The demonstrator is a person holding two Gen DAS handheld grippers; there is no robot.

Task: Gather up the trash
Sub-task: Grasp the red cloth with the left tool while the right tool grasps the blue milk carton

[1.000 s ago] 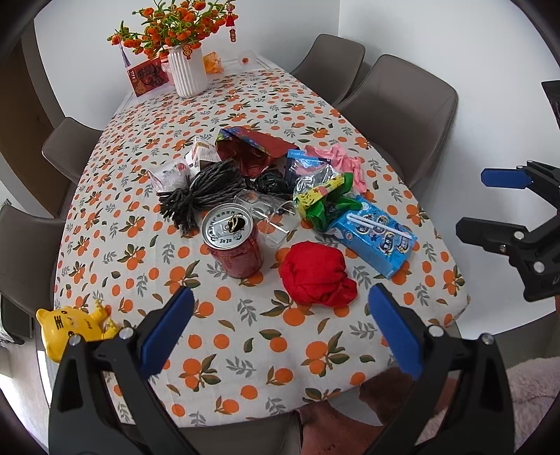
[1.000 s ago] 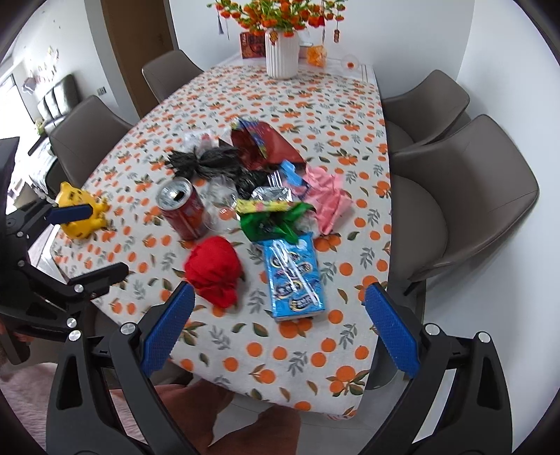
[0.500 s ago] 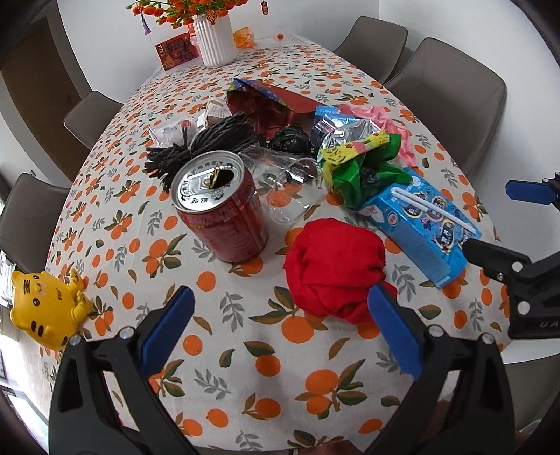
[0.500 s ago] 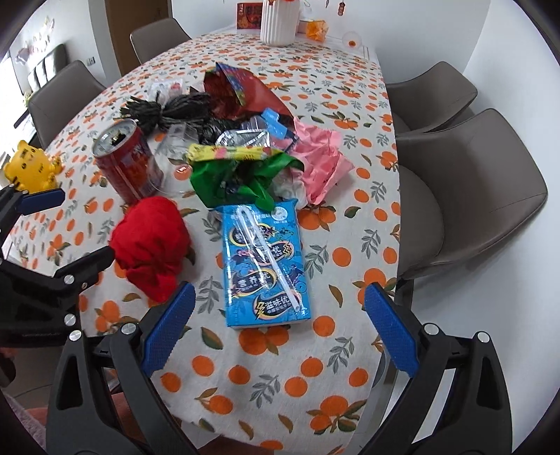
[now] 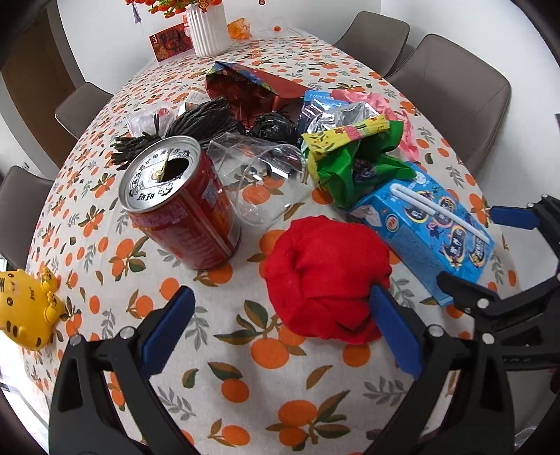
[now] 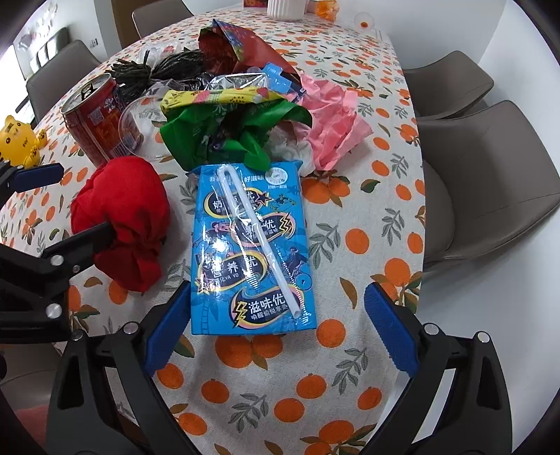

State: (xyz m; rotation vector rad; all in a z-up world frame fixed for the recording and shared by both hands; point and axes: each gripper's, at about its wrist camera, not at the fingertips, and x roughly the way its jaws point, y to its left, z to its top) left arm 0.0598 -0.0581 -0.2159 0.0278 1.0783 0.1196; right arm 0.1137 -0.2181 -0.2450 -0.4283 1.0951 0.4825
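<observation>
Trash lies piled on the orange-print tablecloth [image 5: 245, 367]. A red cloth bundle [image 5: 325, 276] sits just ahead of my open left gripper [image 5: 280, 329], touching its right pad. An opened red can [image 5: 182, 206] stands upright to the left. A blue drink carton [image 6: 252, 252] with a wrapped straw lies flat, its near end between the fingers of my open right gripper [image 6: 278, 329]. Behind are a green wrapper [image 6: 227, 129], pink paper [image 6: 332, 112], a clear plastic cup [image 5: 266, 182], black strings [image 5: 196, 129] and a red foil bag [image 5: 252, 87].
A yellow tiger toy [image 5: 24, 311] lies at the table's left edge. A white vase [image 5: 208, 28] stands at the far end. Grey chairs [image 6: 483, 175] line both sides. The right table edge runs close beside the carton.
Both grippers have moved forward and down toward the table. The red bundle and the blue carton now sit right at their fingertips. Nothing has been gripped.
</observation>
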